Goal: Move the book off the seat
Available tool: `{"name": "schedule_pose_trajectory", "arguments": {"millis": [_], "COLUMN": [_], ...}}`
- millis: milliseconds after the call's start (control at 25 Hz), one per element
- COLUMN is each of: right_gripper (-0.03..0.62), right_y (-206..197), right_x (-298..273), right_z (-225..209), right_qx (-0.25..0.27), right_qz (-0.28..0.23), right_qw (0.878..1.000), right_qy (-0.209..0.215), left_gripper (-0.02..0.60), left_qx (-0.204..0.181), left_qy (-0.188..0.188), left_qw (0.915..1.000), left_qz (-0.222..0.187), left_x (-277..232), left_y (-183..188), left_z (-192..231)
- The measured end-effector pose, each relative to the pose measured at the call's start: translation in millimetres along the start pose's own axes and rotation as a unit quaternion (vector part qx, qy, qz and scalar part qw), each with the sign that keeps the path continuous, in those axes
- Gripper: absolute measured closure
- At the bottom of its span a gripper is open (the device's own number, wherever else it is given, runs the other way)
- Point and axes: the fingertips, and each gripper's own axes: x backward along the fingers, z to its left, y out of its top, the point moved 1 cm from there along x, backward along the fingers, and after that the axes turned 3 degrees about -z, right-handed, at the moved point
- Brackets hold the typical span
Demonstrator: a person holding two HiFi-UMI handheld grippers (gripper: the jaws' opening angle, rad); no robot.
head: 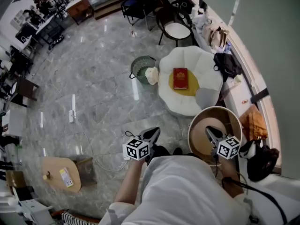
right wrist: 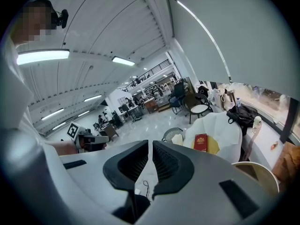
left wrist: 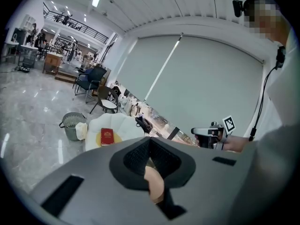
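1. Grey marble floor [head: 93, 88] fills the head view, with a white petal-shaped seat [head: 187, 55] upper right of centre.
2. The red book [head: 180, 78] lies flat on the seat's yellow cushion [head: 193, 86], its long axis running up the frame.
3. The left gripper [head: 151, 134] and right gripper [head: 213, 135], both closed and empty, sit well below the book, one to each side. Neither is clearly nearer.

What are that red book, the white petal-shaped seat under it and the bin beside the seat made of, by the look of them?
Book: stiff red cover with gold stamping, probably cloth or leatherette over board.
Seat: puffy white petals with a matte look, likely padded fabric or plush.
Bin: grey-green, and its fine grid pattern suggests metal mesh.
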Motion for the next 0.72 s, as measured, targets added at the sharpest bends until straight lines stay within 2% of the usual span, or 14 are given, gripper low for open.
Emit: {"name": "schedule_pose_trajectory", "arguments": {"millis": [440,720], "right_gripper": [0.542,0.542], "right_y": [5.4,25.9], "right_x": [-26.8,-66.1], "right_z": [-17.7,-25.0], "right_qx": [-0.024,-0.039], "right_qz": [0.001,-0.012], "right_qw": [1.0,0.998], "right_qy": [-0.02,-0.051], "left_gripper": [0.58,0.58], "left_qx": [-0.007,-0.014], "left_qy": [-0.011,-0.031], "left_qw": [0.9997,0.999], "left_qz": [0.022,0.028], "left_x": [-29.9,-49.9], "left_y": [16.1,54.4], "left_z": [24.5,67.8]}}
